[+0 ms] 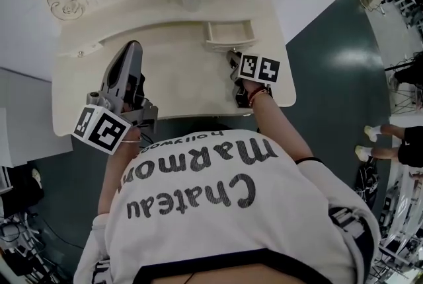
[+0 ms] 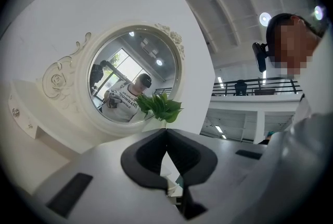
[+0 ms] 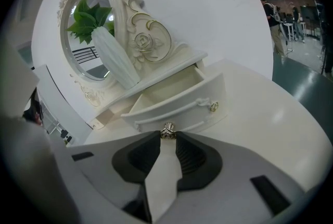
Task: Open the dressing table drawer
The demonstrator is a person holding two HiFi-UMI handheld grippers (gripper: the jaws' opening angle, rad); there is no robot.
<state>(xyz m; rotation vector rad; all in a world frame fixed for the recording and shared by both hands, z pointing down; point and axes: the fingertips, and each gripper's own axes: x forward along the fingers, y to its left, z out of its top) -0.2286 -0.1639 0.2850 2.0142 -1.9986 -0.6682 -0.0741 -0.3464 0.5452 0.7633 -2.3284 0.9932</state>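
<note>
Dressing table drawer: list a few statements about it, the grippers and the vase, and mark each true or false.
1. The drawer is pulled out of its slot. True.
2. The right gripper is shut on the drawer's knob. True.
3. The left gripper holds the vase. False: its jaws are together on nothing, and the vase stands in front of the mirror.
4. The vase holds red flowers. False: it holds green leaves.
</note>
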